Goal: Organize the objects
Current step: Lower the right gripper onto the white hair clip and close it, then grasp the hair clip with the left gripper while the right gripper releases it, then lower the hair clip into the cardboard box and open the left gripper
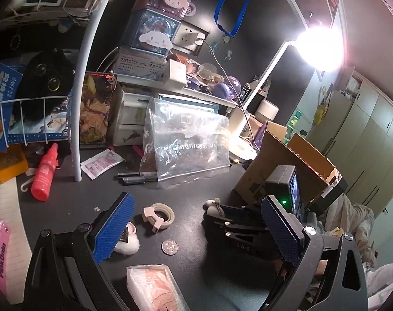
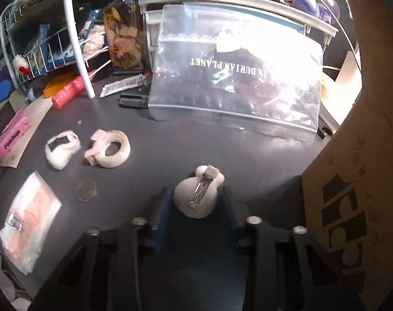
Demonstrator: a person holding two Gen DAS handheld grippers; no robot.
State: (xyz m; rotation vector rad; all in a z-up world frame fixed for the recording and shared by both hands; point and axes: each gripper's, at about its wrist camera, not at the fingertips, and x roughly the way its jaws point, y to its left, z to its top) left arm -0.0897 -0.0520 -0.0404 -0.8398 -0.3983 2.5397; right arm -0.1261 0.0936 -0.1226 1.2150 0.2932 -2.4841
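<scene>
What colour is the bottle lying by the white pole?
Red bottle, clearest in the left wrist view.

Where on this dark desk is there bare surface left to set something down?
Bare desk lies between the tape roll, the clear zip bag and the white hair clip. Crowded: the left side around the red bottle, wire rack and pink packet.

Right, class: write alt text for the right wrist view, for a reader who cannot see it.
The right gripper closes around a white plush hair clip lying metal side up on a dark desk. Left of it lie a tape roll, a coin and a fluffy white clip; a clear zip bag stands behind.
</scene>
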